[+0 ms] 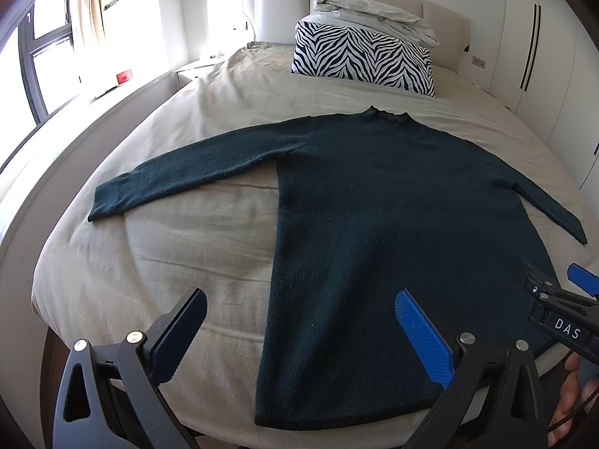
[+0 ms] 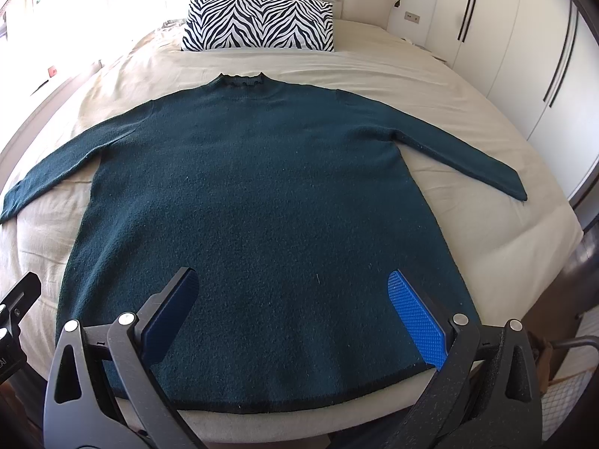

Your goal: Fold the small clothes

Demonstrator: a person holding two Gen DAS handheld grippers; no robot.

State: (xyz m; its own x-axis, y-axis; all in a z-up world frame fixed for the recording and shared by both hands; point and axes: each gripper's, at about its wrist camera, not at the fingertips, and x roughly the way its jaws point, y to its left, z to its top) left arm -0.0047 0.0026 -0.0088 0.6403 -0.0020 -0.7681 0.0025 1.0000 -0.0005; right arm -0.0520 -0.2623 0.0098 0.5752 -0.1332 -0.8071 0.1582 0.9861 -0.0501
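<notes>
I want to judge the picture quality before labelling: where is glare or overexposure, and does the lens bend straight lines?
Left wrist view: the window side is blown out to white, washing the bed's far left corner; the sweater stays sharp. Right wrist view: glare only at the upper left edge; the wardrobe doors curve strongly, a fisheye effect. Both views have dark round corners.

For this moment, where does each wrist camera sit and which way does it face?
Left wrist: at the foot of the bed, above the sweater hem's left corner, facing the headboard; open left gripper, right gripper, a hand.
Right wrist: centred over the hem, facing the headboard; open right gripper, left gripper's edge.
Shared: sweater, zebra pillow.
</notes>
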